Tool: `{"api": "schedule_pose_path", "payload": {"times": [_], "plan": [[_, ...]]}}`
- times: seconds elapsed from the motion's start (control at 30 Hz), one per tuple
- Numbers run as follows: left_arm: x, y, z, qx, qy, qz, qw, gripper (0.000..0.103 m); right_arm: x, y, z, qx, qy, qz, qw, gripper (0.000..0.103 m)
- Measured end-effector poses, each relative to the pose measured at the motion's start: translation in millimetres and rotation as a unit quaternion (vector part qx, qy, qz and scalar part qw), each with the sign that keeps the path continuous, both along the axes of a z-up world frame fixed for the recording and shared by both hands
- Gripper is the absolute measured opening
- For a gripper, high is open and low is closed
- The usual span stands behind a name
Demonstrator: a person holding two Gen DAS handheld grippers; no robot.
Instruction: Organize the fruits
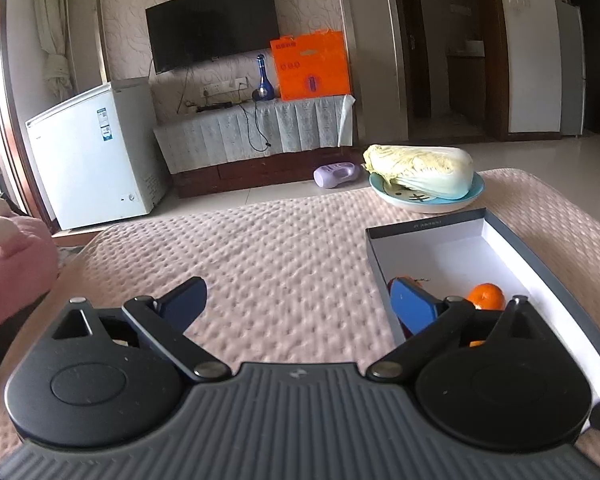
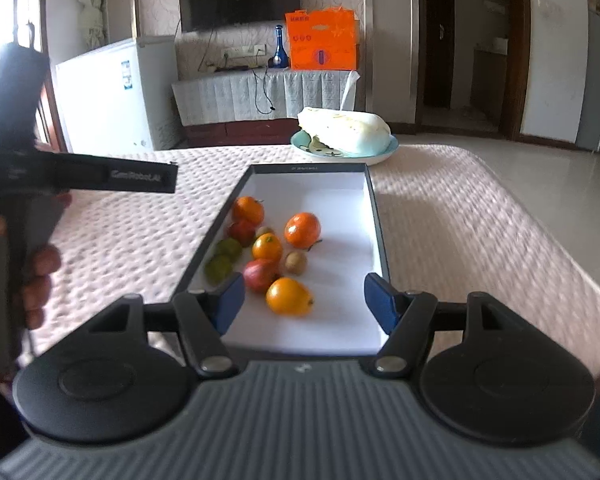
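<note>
now both sets of jaws stand wide with nothing between them. in the right wrist view, the right gripper (image 2: 304, 300) hovers low in the frame over the near end of the box (image 2: 374, 208), a dark-rimmed, white-lined tray at centre. the fruits (image 2: 268, 252) lie bunched in its left half: oranges, two red ones, two green ones against the left wall, and small brown ones. the nearest orange (image 2: 289, 296) sits just ahead of the blue pads, untouched. the left gripper (image 1: 298, 306) shows in its own view at bottom centre, over the pink quilted counter (image 1: 280, 256), left of the box, its right pad overlapping the box's near corner. a cabbage (image 2: 346, 130) rests on a plate (image 2: 388, 151) beyond the box, upper centre. a hand (image 2: 36, 292) grips a dark handle at far left.
</note>
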State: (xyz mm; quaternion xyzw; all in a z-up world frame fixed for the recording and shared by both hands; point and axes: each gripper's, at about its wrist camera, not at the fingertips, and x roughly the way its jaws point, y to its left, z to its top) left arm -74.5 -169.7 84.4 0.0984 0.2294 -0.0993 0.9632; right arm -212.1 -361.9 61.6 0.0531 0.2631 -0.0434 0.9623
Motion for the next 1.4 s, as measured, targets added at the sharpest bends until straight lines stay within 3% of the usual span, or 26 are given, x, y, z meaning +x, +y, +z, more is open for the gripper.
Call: {"api": "schedule_pose_path", "payload": {"times": [0.23,0.5,0.77,1.0,1.4], "plan": [[-41,8,13,-0.062,0.004,-0.006,0.9981,0.100,-48,11,6,-0.012,-0.003,0.025,1.000,0.068],[-100,-3,2,-0.057,0.037,-0.045,0.9966,0.100,-81,8,3,0.001,0.036,0.016,0.999,0.068],[-139,-6,-17,-0.045,0.071,-0.054,0.9950,0.100,-86,-1,0,0.018,0.069,-0.008,0.997,0.068],[-148,-6,-28,-0.026,0.079,-0.059,0.9948,0.100,-82,4,-2,0.014,0.077,0.000,0.997,0.068],[-139,0,-29,-0.031,0.095,-0.046,0.9939,0.100,-71,8,-1,0.013,0.090,0.013,0.996,0.068]]}}
